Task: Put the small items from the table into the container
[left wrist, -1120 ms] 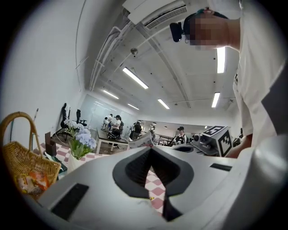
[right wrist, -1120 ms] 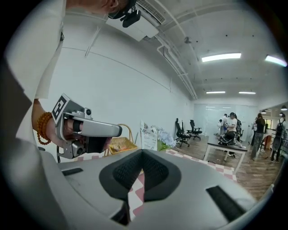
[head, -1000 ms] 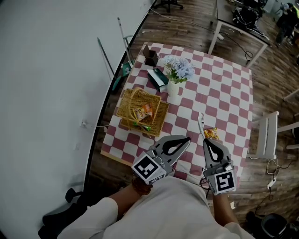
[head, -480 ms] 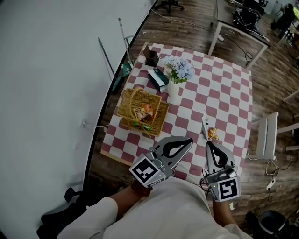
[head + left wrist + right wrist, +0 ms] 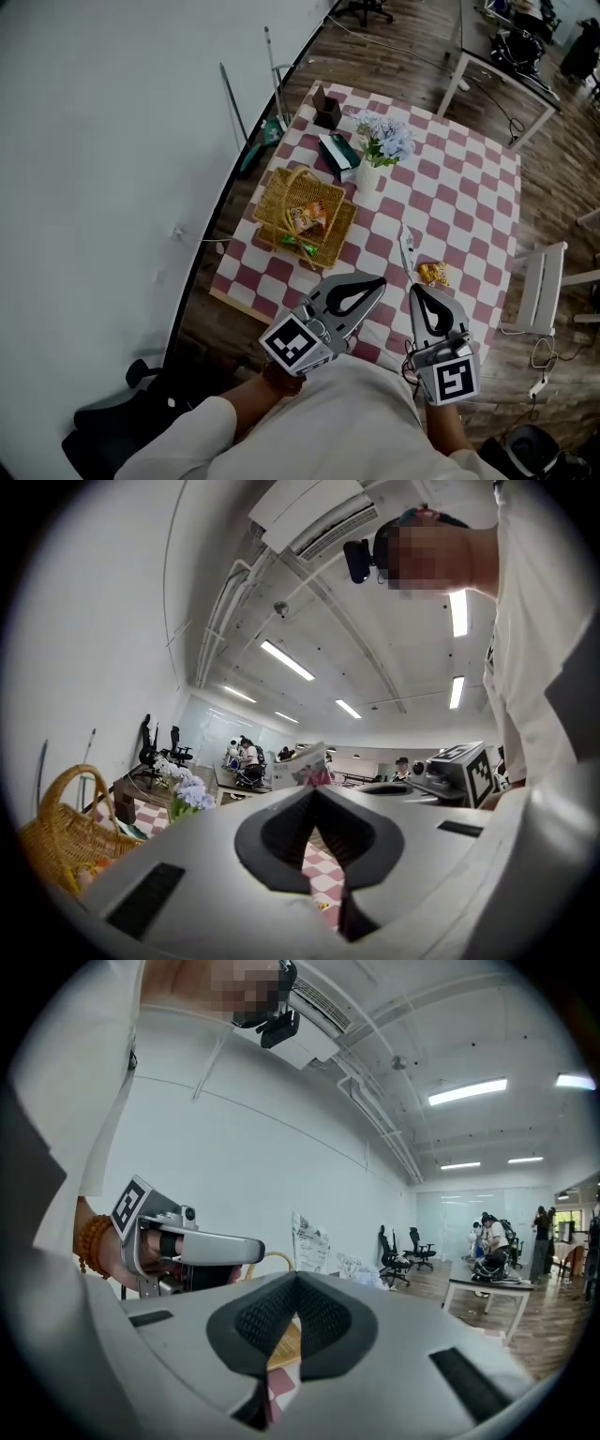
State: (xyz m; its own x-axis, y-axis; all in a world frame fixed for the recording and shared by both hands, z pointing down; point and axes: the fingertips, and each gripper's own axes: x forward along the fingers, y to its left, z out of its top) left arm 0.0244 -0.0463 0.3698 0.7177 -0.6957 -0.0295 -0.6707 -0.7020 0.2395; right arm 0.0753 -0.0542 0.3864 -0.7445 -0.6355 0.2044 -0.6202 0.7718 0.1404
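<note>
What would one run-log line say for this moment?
left gripper: shut, empty | right gripper: shut, empty | packet: on table | basket: holds items

A vase of pale-blue flowers (image 5: 384, 142) stands just beside a green box (image 5: 337, 155).

Head camera high above table (image 5: 459, 202), gripper cameras level along jaws

White long sleeves (image 5: 183, 433), brown bead bracelet (image 5: 279, 377)
</note>
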